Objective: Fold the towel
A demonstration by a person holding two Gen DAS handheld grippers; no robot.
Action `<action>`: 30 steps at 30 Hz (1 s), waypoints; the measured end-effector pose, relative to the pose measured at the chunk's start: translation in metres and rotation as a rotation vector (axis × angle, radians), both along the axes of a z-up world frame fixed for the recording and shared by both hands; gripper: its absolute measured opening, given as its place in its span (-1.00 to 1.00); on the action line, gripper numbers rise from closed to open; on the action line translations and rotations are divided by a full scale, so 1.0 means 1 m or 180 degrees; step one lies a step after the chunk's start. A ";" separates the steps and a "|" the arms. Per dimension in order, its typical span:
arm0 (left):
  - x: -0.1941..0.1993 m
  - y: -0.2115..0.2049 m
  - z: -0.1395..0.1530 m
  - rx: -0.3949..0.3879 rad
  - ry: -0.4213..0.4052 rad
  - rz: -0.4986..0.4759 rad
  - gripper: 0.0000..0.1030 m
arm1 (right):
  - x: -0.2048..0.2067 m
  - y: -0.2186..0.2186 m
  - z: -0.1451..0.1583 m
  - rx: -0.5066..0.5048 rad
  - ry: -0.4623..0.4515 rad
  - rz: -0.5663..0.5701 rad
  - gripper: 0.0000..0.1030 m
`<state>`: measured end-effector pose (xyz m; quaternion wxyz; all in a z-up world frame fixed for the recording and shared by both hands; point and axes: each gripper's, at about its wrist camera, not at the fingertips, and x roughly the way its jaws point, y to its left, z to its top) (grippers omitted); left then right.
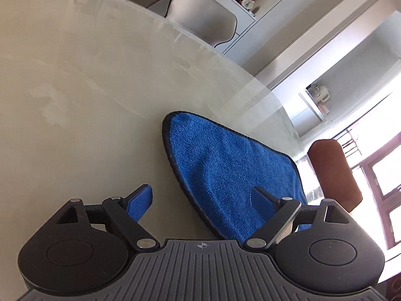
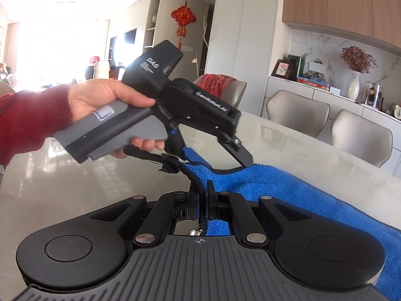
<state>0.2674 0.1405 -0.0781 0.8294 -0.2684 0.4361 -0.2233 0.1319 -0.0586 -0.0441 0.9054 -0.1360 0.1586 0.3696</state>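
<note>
A blue towel (image 1: 225, 165) with a black hem lies on the pale glass-topped table (image 1: 87, 100). In the left wrist view my left gripper (image 1: 200, 195) stands open over the towel's near edge. One blue pad is above bare table and the other above the cloth, with nothing pinched. The right wrist view shows that left gripper (image 2: 223, 163) in a hand with a red sleeve (image 2: 30, 120). Its fingertips are at the towel's raised hem. My right gripper (image 2: 202, 188) is shut on the black hem of the towel (image 2: 288, 195), and a frayed bit of hem sticks up from it.
Grey chairs (image 2: 298, 110) stand along the table's far side, with a sideboard (image 2: 351, 100) holding a vase and frames behind them. A brown chair back (image 1: 333, 170) rises past the table's edge by the window. Bare tabletop (image 2: 62, 175) stretches to the left of the towel.
</note>
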 end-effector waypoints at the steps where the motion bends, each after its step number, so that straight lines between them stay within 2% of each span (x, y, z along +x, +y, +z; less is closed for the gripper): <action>1: 0.006 -0.001 -0.003 -0.0069 0.0036 0.0008 0.76 | -0.001 0.000 0.000 -0.0005 0.0004 0.0005 -0.91; 7: 0.023 -0.008 -0.007 -0.0194 0.0100 0.0132 0.79 | -0.006 0.003 -0.003 -0.0025 0.0019 0.0048 -0.91; 12: 0.032 -0.014 -0.005 -0.0133 0.0037 0.0193 0.74 | -0.008 0.008 -0.006 -0.0056 0.0037 0.0088 -0.90; 15: 0.035 -0.017 -0.004 -0.0033 -0.0036 0.0175 0.49 | -0.010 0.010 -0.007 -0.0057 0.0035 0.0095 -0.90; 17: 0.035 -0.021 -0.002 0.0063 -0.0096 0.0114 0.09 | -0.010 0.009 -0.007 -0.0040 0.0035 0.0081 -0.90; 18: 0.035 -0.024 -0.001 0.0133 -0.0148 0.0080 0.00 | -0.010 0.008 -0.006 -0.0030 0.0037 0.0075 -0.89; 20: 0.033 -0.029 0.002 0.0223 -0.0232 0.0019 -0.51 | -0.009 0.007 -0.005 0.0004 0.0041 0.0060 -0.89; 22: 0.031 -0.032 0.006 0.0262 -0.0306 -0.0049 -0.92 | -0.009 0.005 -0.004 0.0045 0.0057 0.0049 -0.89; 26: 0.027 -0.035 0.014 0.0323 -0.0398 -0.0048 -0.94 | -0.010 0.001 -0.004 0.0095 0.0067 0.0025 -0.89; 30: 0.024 -0.033 0.025 0.0280 -0.0476 0.0018 -0.94 | -0.011 -0.003 -0.002 0.0131 0.0047 -0.0007 -0.88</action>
